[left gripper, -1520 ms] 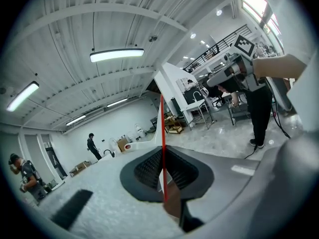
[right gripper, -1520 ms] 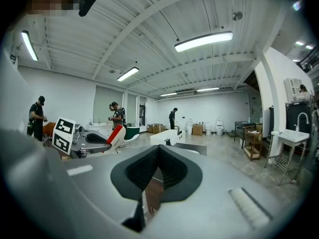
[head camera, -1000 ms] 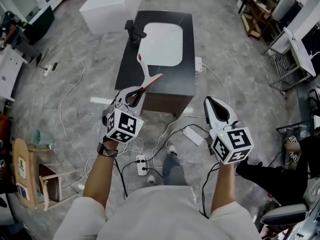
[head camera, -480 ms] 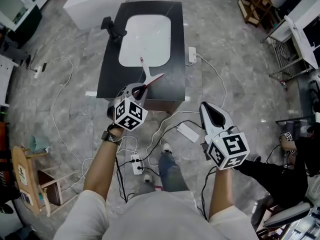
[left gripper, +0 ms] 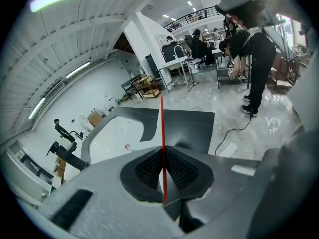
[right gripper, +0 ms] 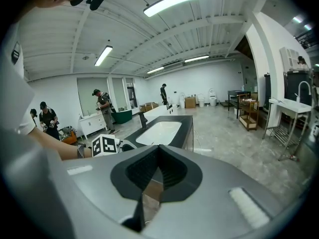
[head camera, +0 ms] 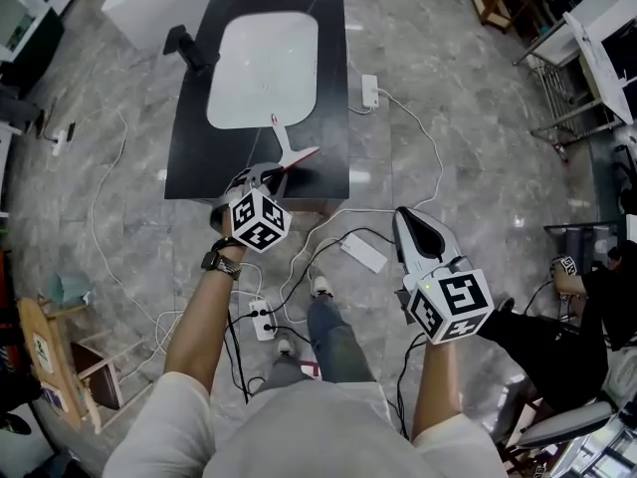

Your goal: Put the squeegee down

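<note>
The squeegee (head camera: 288, 147) has a white handle with a red edge, and it sticks out from my left gripper (head camera: 269, 174) towards the white sink basin (head camera: 264, 58). That gripper is shut on it, low over the near edge of the black counter (head camera: 330, 98). In the left gripper view the squeegee shows only as a thin red line (left gripper: 162, 128) pinched between the dark pads (left gripper: 144, 171) of the left gripper (left gripper: 163, 151). My right gripper (head camera: 407, 219) hangs over the floor, right of the counter's near corner, shut and empty; it is seen again at the bottom of the right gripper view (right gripper: 158, 151).
A black faucet (head camera: 189, 48) stands at the basin's left. White cables, a power strip (head camera: 257, 319) and a white box (head camera: 363, 252) lie on the grey floor by my feet. A wooden chair (head camera: 50, 347) is at left, with metal racks (head camera: 567, 98) and a person (head camera: 597, 312) at right.
Both grippers have sunk and moved towards the counter. The left one, still gripping the squeegee, has gone from above the floor to just over the counter's near edge.
</note>
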`<act>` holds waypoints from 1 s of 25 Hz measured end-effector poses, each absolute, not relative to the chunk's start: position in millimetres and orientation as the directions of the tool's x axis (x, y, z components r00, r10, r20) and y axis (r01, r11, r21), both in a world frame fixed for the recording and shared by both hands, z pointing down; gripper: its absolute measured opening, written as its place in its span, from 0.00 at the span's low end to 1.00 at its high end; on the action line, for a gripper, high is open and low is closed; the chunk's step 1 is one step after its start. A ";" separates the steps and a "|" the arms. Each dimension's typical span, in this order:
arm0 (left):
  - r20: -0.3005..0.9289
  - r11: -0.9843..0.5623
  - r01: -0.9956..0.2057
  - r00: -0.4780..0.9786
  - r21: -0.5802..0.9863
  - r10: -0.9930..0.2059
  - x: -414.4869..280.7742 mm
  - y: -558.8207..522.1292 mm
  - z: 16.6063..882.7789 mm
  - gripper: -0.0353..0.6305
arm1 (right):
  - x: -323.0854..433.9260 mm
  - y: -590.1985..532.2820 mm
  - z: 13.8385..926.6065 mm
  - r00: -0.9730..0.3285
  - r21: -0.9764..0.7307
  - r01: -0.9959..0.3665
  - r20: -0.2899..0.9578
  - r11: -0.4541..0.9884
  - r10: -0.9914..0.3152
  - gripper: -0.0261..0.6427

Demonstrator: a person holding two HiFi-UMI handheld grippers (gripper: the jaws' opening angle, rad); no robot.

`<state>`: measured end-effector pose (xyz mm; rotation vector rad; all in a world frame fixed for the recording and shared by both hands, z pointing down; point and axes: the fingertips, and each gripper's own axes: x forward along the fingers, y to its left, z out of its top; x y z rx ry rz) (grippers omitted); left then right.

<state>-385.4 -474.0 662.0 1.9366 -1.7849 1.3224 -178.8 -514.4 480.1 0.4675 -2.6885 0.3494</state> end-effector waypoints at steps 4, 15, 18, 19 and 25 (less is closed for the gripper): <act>0.706 -0.272 -0.851 -0.152 -0.450 -0.692 -383.9 -479.7 670.9 0.09 | -175.4 -520.7 488.4 -0.863 -0.183 -0.376 0.425 0.909 -0.271 0.05; 0.734 -0.287 -0.860 -0.138 -0.422 -0.665 -374.6 -478.7 693.8 0.11 | -172.2 -518.5 496.5 -0.864 -0.208 -0.380 0.429 0.901 -0.266 0.05; 0.747 -0.291 -0.870 -0.122 -0.397 -0.653 -374.3 -475.9 701.1 0.13 | -171.8 -519.2 496.0 -0.867 -0.221 -0.385 0.420 0.896 -0.268 0.05; 0.750 -0.292 -0.874 -0.117 -0.389 -0.651 -374.0 -475.1 702.9 0.14 | -171.9 -519.1 495.8 -0.868 -0.226 -0.386 0.418 0.894 -0.269 0.05; 0.758 -0.299 -0.890 -0.076 -0.344 -0.647 -367.8 -473.6 708.0 0.20 | -171.1 -519.0 498.4 -0.871 -0.239 -0.383 0.416 0.893 -0.262 0.05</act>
